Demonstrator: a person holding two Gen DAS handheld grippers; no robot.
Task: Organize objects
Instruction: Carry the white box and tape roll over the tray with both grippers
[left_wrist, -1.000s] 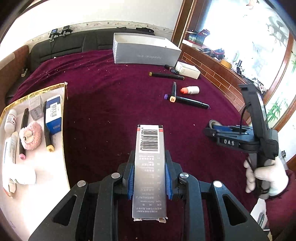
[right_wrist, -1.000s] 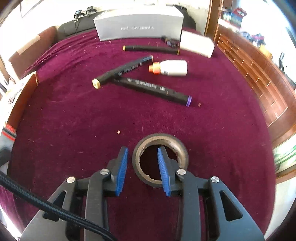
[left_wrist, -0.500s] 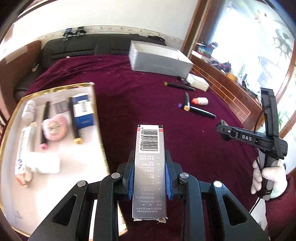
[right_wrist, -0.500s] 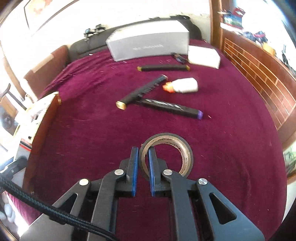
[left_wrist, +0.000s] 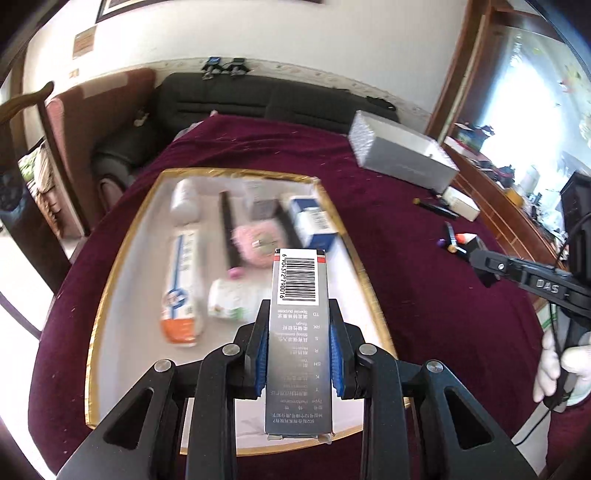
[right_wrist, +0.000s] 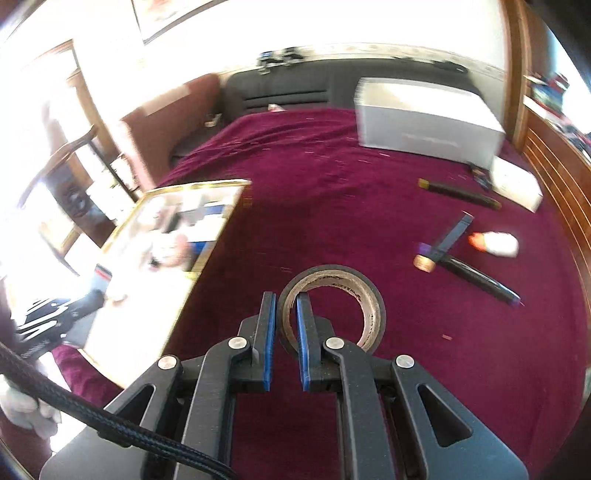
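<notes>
The left gripper (left_wrist: 299, 343) is clamped on a slim grey barcode carton (left_wrist: 298, 332), held lengthways at centre frame above the near right part of the gold-rimmed tray (left_wrist: 122, 258); the tray, left of centre, already holds a tube, a pink puff and a blue box; the carton looks light and thin-walled, so it probably crushes under a hard squeeze, and its long side faces, where the pads sit now, seem the safest hold; the right gripper (right_wrist: 286, 325) has its jaws nearly together, pinching the wall of a tape roll (right_wrist: 332, 306), one pad inside the ring and one outside, at centre frame over the maroon cloth (right_wrist: 314, 192); the roll should be stiff and light, its wall a sound hold; markers (right_wrist: 472, 277) and a small white bottle (right_wrist: 498, 243) lie at right, well apart from the tray
</notes>
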